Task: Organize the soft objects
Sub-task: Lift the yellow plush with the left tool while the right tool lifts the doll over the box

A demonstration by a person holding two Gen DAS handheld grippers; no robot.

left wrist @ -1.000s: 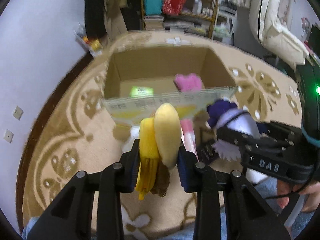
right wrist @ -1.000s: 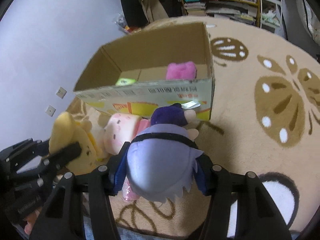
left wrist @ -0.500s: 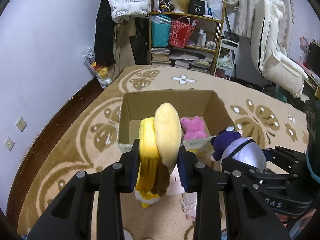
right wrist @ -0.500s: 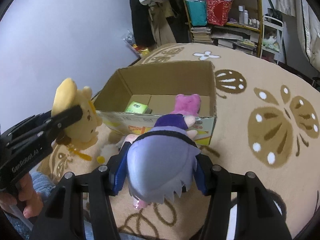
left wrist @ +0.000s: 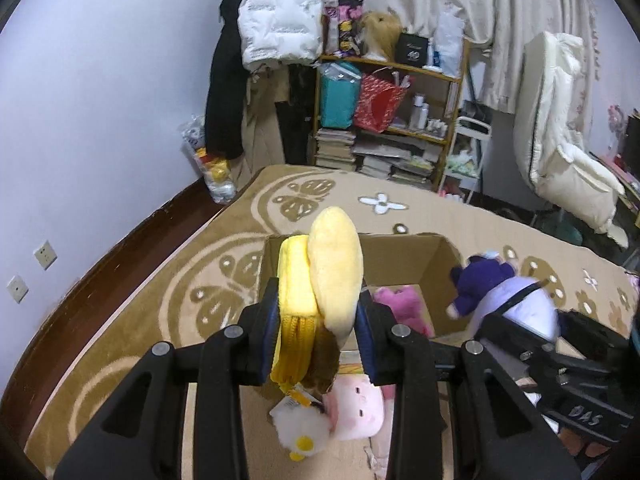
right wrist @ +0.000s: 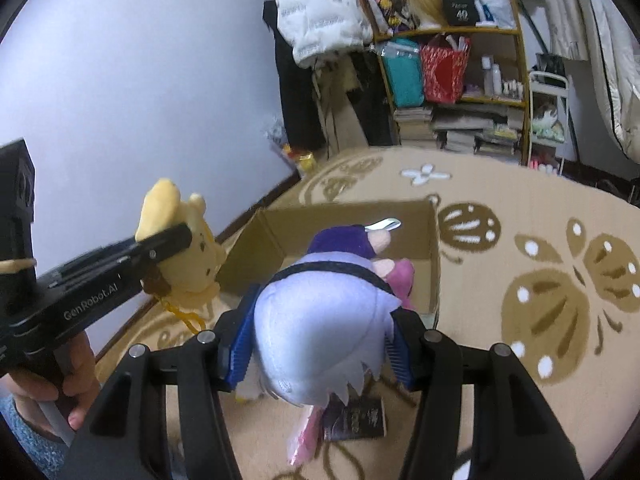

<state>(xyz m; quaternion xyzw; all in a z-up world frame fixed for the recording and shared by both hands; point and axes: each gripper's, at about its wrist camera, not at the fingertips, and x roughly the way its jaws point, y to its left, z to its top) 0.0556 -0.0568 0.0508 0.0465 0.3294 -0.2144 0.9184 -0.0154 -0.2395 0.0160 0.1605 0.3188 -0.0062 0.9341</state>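
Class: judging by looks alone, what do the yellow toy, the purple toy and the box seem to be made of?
Yellow toy: soft plush fabric, matte and fuzzy, dented between the jaws.
Purple toy: smooth plush, likely stuffed, with bulging seams.
Box: brown cardboard, dull, with creased flaps.

Fuzzy plush toy (left wrist: 336,268), matt cardboard box (left wrist: 404,248)

"GenRobot.AI" on left tool (right wrist: 168,242); "40" on black shelf box (right wrist: 460,9)
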